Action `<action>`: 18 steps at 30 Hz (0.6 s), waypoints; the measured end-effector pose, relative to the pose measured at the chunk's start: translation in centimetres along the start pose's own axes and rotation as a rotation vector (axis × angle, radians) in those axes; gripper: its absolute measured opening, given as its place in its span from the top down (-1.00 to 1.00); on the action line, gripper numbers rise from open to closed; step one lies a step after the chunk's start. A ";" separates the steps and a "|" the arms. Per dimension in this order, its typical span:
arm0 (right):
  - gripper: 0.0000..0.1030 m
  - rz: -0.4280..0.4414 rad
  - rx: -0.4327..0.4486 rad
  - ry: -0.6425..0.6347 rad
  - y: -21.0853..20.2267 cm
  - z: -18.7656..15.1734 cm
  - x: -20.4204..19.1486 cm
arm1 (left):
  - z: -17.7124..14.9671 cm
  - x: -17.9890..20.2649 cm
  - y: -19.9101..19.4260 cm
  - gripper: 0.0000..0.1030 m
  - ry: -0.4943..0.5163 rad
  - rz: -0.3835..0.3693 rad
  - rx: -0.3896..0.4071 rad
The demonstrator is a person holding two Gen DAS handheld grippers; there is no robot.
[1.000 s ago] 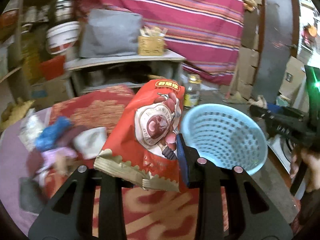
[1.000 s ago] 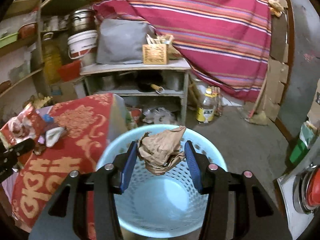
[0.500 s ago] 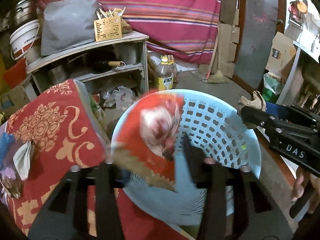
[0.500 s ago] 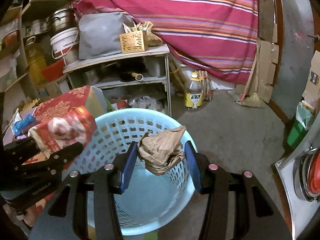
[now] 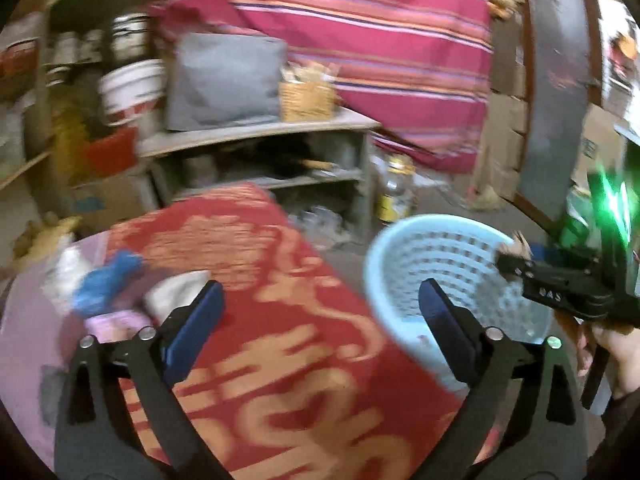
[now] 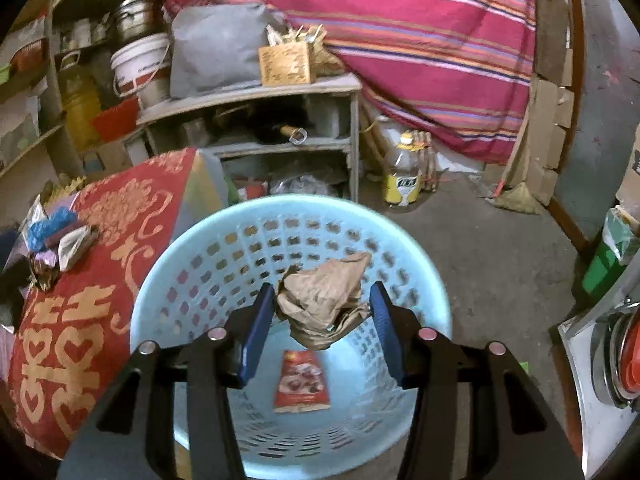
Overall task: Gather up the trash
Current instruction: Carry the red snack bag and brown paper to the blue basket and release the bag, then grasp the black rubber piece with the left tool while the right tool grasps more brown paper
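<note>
Now the right gripper (image 6: 322, 306) pinches a crumpled brown paper wad (image 6: 324, 300) over the pale blue basket (image 6: 168, 280); a red snack bag (image 6: 302, 382) lies flat inside, at six o'clock. The left gripper (image 5: 320, 308) has just been opening and gapes wide, empty.

a red snack packet (image 6: 302, 382) lies flat on the bottom of the pale blue perforated basket (image 6: 208, 236); crumpled brown paper (image 6: 324, 300) hangs above it, inside the rim.
</note>
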State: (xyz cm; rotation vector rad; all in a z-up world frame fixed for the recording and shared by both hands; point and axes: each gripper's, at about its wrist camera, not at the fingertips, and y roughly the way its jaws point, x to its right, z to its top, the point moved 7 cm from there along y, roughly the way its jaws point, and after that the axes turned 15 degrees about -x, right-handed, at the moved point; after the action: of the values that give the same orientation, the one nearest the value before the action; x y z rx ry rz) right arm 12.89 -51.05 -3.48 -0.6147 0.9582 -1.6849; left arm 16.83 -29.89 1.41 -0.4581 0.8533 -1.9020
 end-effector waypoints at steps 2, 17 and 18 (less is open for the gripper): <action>0.04 0.000 -0.020 0.001 0.7 -0.2 -0.6 | -0.5 -3.0 -1.3 -0.89 -0.042 0.035 0.012; -0.67 -0.026 0.021 0.100 -1.8 0.5 -4.2 | -6.6 -22.0 -3.3 -0.89 -0.277 0.265 -0.057; -0.67 -0.024 0.033 0.093 -2.1 0.7 -4.9 | -6.9 -22.4 -3.1 -0.89 -0.283 0.269 -0.064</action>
State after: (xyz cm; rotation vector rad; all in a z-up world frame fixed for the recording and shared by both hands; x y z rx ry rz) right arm 13.86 -46.40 -1.02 -0.5316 0.9901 -1.7600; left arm 20.93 -6.63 -0.11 -0.6037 0.7483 -1.5246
